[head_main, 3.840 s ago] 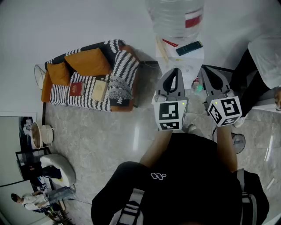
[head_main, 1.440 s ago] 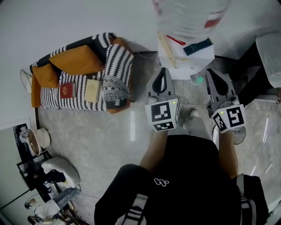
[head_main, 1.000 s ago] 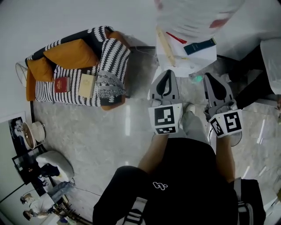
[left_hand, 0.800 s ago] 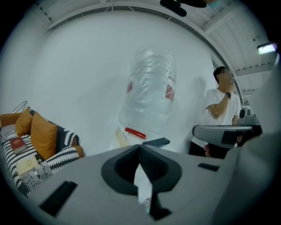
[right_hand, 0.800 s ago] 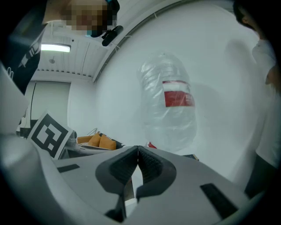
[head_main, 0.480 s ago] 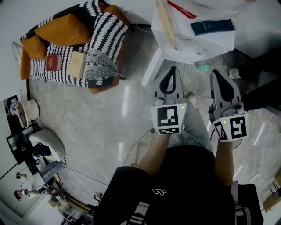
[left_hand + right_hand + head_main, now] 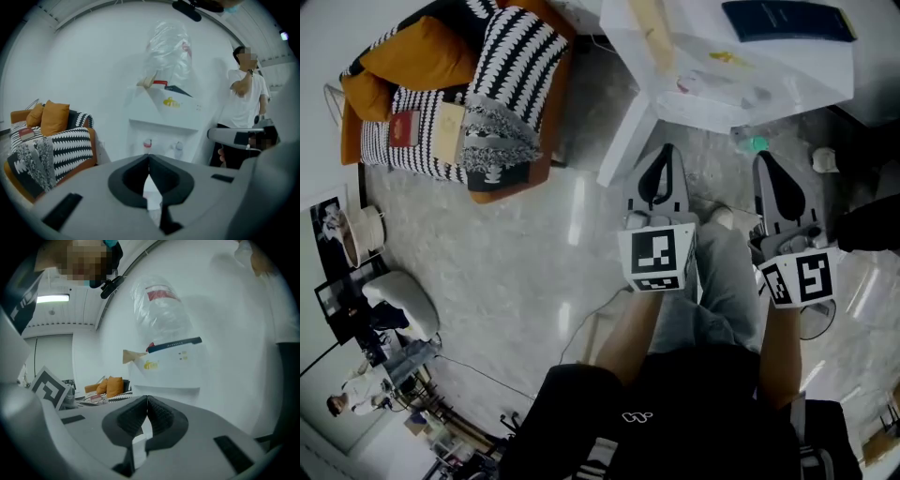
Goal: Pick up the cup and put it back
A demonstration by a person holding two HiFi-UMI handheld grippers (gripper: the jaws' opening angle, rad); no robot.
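Cup: not surely identified; small teal object (image 7: pixel 754 143) at foot of white water dispenser (image 7: pixel 806 70) is likely it.

Step in hand, by judgement: approach, nothing grasped yet.

Left gripper (image 7: pixel 664 155) and right gripper (image 7: pixel 766 161): jaws closed tight, nothing between pads.

To do well:
- part jaws of chosen gripper before closing in
- come in level
- straddle cup wall
- squeeze gently

Position: teal object just ahead of right gripper tips, slightly to its left; off to right of left gripper. Neither gripper view shows it.

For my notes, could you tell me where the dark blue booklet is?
Head view, top right: the booklet lies atop the white water dispenser, right of the striped sofa.
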